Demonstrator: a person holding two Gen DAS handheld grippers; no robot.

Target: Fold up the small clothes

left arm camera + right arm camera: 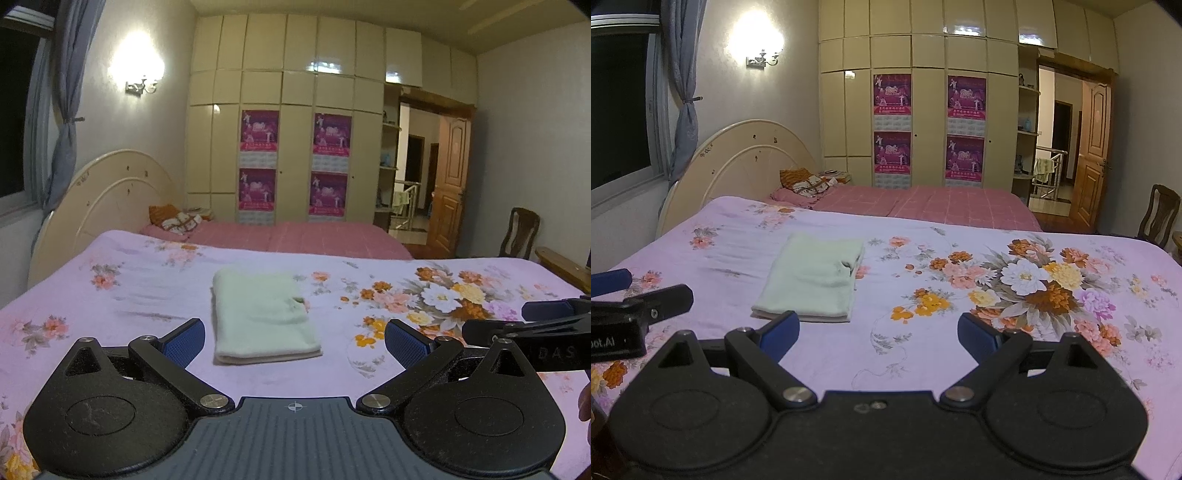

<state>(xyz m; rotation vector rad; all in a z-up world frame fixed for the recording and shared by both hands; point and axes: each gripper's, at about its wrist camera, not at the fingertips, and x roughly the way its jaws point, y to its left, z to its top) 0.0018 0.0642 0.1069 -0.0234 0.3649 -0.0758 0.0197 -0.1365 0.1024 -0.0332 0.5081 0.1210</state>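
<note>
Nearest, the left gripper [294, 341] and right gripper [878, 332] hung with jaws spread wide, holding nothing. Just beyond them a pale green cloth [260, 314] lay folded on the flowered bedspread [443, 295]. Any further fold would want its corners matched squarely, I judged.

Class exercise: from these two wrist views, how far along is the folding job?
Done: the pale green cloth lies folded in a neat rectangle on the floral bedsheet. In hand: nothing; the left gripper and right gripper are both open and apart from it. Left: no other unfolded clothes are in view.
</note>
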